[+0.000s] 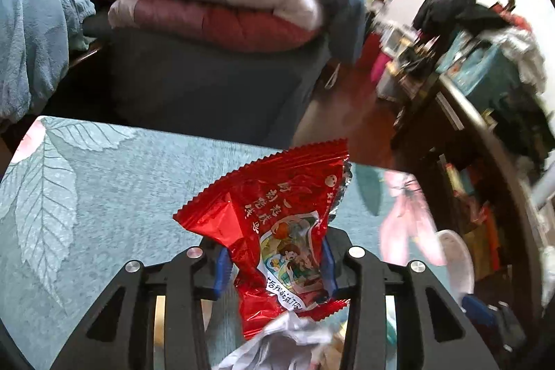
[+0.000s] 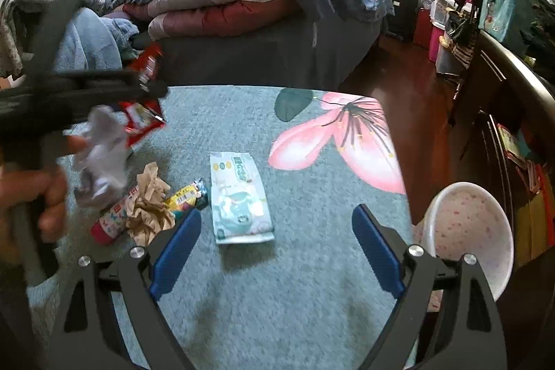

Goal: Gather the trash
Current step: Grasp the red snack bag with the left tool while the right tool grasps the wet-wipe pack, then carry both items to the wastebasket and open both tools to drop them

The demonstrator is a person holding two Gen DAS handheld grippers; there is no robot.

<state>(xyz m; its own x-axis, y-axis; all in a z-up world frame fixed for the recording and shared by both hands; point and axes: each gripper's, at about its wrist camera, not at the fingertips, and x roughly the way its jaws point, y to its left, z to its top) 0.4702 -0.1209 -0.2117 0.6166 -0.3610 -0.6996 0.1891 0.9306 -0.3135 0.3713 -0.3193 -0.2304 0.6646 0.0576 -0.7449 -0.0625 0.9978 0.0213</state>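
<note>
- Blue-padded black jaws of the left gripper pinch a crinkled red foil snack wrapper across its lower half; the wrapper stands up and away from the pads, lifted off the table.
- Below that wrapper, close to the gripper body, a crumpled white paper wad shows; whether the pads press it too cannot be told. The right wrist view shows the same left gripper at the left edge, blurred, with the white wad hanging under it.
- The right gripper has its blue pads spread wide with nothing between them, aimed down at the table.
- Ahead of it, between the lines of the two fingers and slightly left of centre, lies a flat pale green-and-white tissue packet on the teal leaf-and-flower tablecloth. Its long axis runs away from the gripper, roughly along its pointing line, so the spread pads would close across the short width.
- Just left of the packet sit a yellow candy wrapper, a crumpled brown paper ball and a small red-and-pink tube.
- A white speckled plastic bin stands off the right table edge, nearer the right hand; the left must cross over to drop its load.
- Judgement: the right hand is nearer the packet, a straight push forward and down.
</note>
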